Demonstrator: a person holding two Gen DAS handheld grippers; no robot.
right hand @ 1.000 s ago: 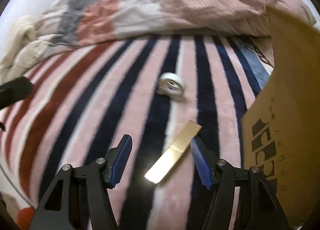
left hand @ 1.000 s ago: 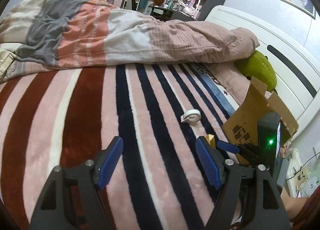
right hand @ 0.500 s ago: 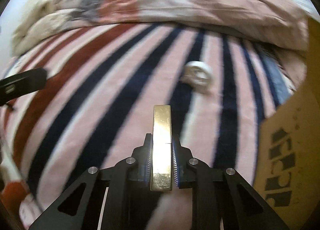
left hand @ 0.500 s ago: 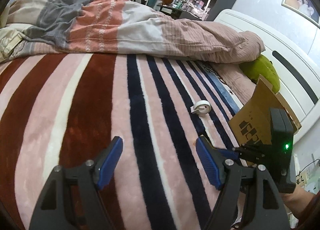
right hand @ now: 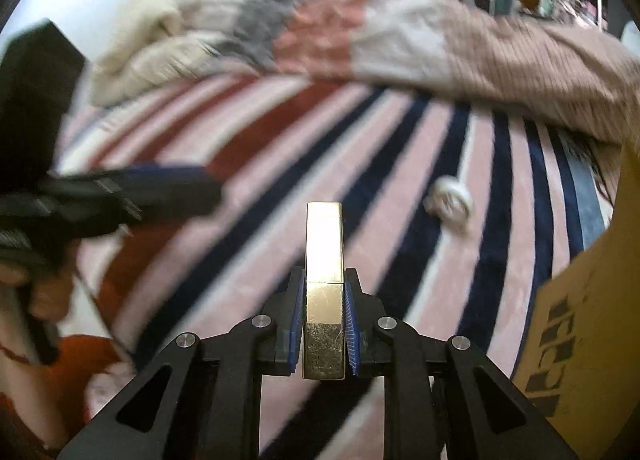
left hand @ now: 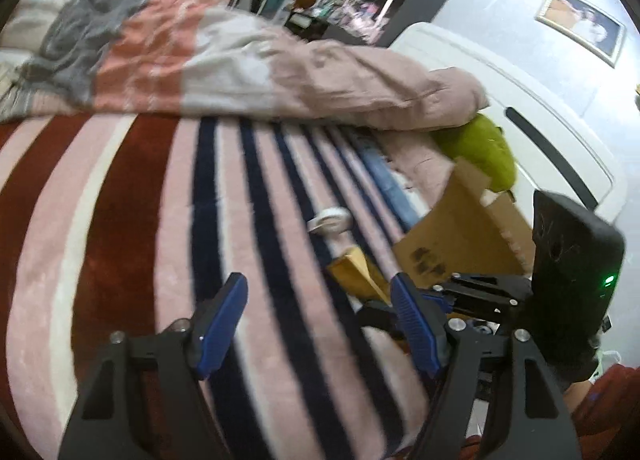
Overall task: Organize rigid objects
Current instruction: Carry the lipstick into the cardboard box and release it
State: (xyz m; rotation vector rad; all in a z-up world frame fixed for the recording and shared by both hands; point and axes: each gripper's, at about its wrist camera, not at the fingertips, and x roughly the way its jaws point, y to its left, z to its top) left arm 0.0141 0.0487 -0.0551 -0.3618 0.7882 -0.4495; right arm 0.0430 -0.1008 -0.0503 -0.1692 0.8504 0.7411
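- The right tool (right hand: 323,324) is clamped on a gold bar-shaped case (right hand: 324,260) — its blue pads press both long sides, and the case sticks out forward, lifted above the striped blanket (right hand: 280,164).
- From the left wrist view the same gold case (left hand: 358,270) shows just beside the cardboard box (left hand: 460,236), on the side facing the blanket's middle, with the right tool's black frame behind it.
- The left tool (left hand: 320,316) hangs over the dark blue stripes with its jaws spread wide and nothing between them.
- A white tape roll (right hand: 450,202) lies on the blanket near the box, a little farther from me than the gold case; in the left view the tape roll (left hand: 332,220) sits on a pale stripe, apart from the case.
- The box stands open at the blanket's edge, with a green plush toy (left hand: 480,152) just behind its far flap, against the white headboard (left hand: 540,132).
- A rumpled quilt (left hand: 240,72) in grey, coral and dusty pink lies heaped across the far side of the blanket, well away from the box — both views are blurred.
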